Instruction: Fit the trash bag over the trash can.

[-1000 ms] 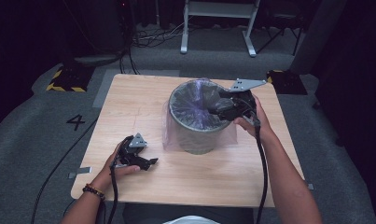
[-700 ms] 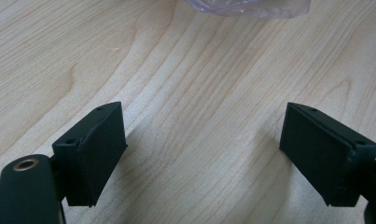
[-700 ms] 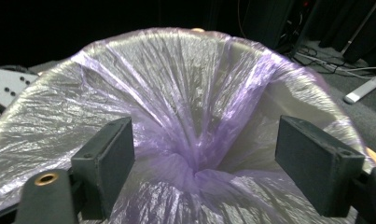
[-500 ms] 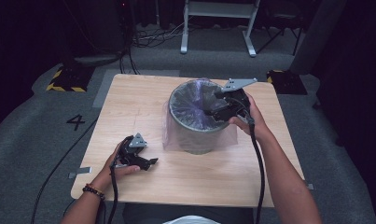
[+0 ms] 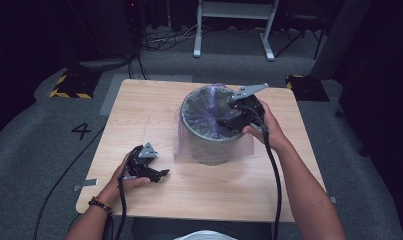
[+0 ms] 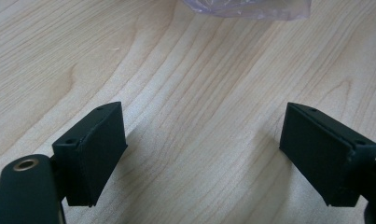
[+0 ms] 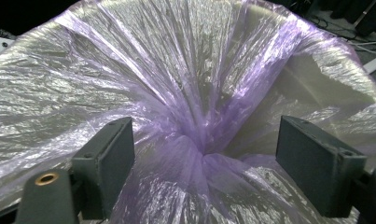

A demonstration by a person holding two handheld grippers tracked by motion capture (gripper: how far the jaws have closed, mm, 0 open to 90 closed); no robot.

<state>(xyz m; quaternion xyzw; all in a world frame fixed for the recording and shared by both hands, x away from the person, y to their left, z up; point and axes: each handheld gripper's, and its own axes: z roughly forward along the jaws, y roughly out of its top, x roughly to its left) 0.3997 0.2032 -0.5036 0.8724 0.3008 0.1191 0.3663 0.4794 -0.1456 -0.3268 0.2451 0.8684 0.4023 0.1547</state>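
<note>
High view shows a round grey bin (image 5: 209, 132) that stands upright near the middle of the wooden worktop (image 5: 139, 115), lined with a thin purple plastic bag (image 5: 211, 112) whose edge hangs over the rim and down the outside to the worktop. The right tool (image 5: 228, 121) is at the right side of the rim and reaches into the mouth of the bin, pointing left and downward. In the right gripper view its jaws are spread wide and hold nothing; the gathered centre of the bag (image 7: 199, 149) lies straight ahead of them and a little lower, between the two jaws. So the liner is below and in front of this tool, and the bin's long axis is vertical, which means that a push would probably have to go downward along this axis. The left tool (image 5: 151, 172) rests low on the worktop near the front left corner, well apart from the bin, also with jaws spread and empty; the right hand is clearly the nearer one. Compared with one second ago, the right tool has moved a little toward the person and deeper over the opening, while the left tool and the bin have not changed place.
</note>
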